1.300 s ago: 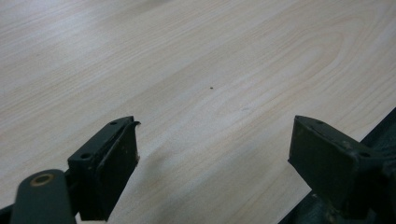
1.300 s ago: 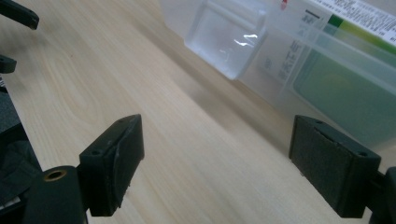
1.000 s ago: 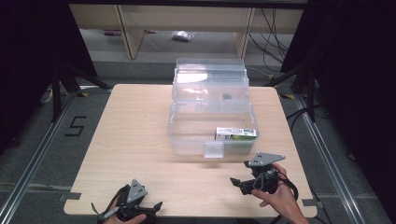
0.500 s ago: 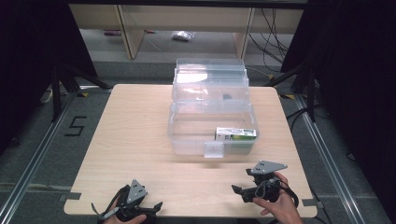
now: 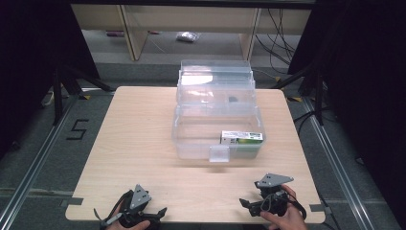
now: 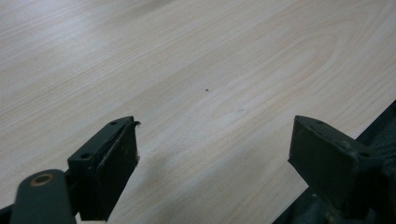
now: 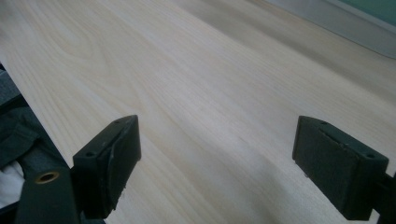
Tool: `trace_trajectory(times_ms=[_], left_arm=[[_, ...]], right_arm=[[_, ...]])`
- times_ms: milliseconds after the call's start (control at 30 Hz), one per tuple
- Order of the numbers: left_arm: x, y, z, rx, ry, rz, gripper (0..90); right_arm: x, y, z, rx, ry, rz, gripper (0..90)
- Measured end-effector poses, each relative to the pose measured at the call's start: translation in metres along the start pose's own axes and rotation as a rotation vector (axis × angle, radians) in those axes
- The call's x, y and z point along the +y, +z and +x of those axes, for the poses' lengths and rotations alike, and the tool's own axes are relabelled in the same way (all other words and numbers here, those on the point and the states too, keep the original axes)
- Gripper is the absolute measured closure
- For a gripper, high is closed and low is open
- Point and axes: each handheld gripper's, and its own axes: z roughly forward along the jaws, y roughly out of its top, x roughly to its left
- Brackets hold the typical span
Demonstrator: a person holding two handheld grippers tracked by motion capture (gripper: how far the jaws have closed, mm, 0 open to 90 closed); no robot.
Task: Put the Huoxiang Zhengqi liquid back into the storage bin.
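Observation:
A clear plastic box [image 5: 191, 139] stands open in the middle of the wooden table [image 5: 134, 143], its lid [image 5: 215, 79] raised at the back. Inside, at the right, lies a green and white carton [image 5: 242, 138]. My left gripper [image 5: 146, 215] rests at the table's near left edge, a hand on it. In the left gripper view the left gripper [image 6: 215, 135] is open over bare wood. My right gripper [image 5: 253, 203] sits at the near right edge, held by a hand. In the right gripper view the right gripper [image 7: 217, 135] is open, nothing between the jaws.
The box's front latch tab [image 5: 219, 153] hangs toward me. Behind the table is a low shelf unit [image 5: 129, 19] with a small bag [image 5: 186, 36] on the floor. Cables [image 5: 282, 28] and dark stands flank the table. A "5" mark [image 5: 76, 129] is on the floor at left.
My right gripper has drawn back from near the box toward the table's near edge. The left gripper has hardly moved.

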Motion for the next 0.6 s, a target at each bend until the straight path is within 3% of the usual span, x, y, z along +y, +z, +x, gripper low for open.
trace_trajectory(times_ms=[100,133,167,200,233,267,300,333,367,533,600], left_arm=[[0.0004,-0.0015,0.0020,-0.005,0.029,0.024,14.9],[0.0002,-0.0001,-0.0011,-0.008,-0.012,-0.004,14.9],[0.0001,0.0000,-0.0009,-0.008,-0.011,-0.005,14.9],[-0.0001,0.0000,-0.0008,-0.007,-0.008,-0.006,14.9],[0.0003,-0.0015,0.0018,-0.004,0.027,0.022,14.9],[0.0002,-0.0001,-0.0009,-0.006,-0.009,-0.002,14.9],[0.0002,-0.0001,-0.0009,-0.006,-0.009,-0.002,14.9],[0.0004,-0.0015,0.0019,-0.005,0.029,0.024,14.9],[0.0004,-0.0015,0.0019,-0.005,0.029,0.024,14.9],[0.0002,0.0000,0.0002,0.005,0.002,0.007,14.9],[0.0002,0.0000,0.0001,0.005,0.002,0.007,14.9]], right_arm=[[-0.0025,-0.0003,0.0019,-0.014,0.008,-0.005,16.3],[-0.0037,0.0001,0.0010,-0.023,-0.012,-0.016,16.3],[-0.0037,0.0001,0.0010,-0.023,-0.012,-0.016,16.3],[-0.0043,-0.0034,0.0032,-0.021,0.018,0.023,16.3],[-0.0060,-0.0020,0.0031,-0.027,0.011,0.011,16.3],[-0.0065,-0.0027,0.0038,-0.030,0.014,0.027,16.3],[-0.0065,-0.0027,0.0038,-0.030,0.014,0.027,16.3],[-0.0079,-0.0031,0.0051,-0.032,0.016,0.028,16.3],[-0.0079,-0.0031,0.0051,-0.032,0.016,0.028,16.3],[-0.0094,-0.0029,0.0043,-0.017,-0.030,0.015,16.3],[-0.0092,-0.0053,0.0066,-0.031,0.011,0.029,16.3]])
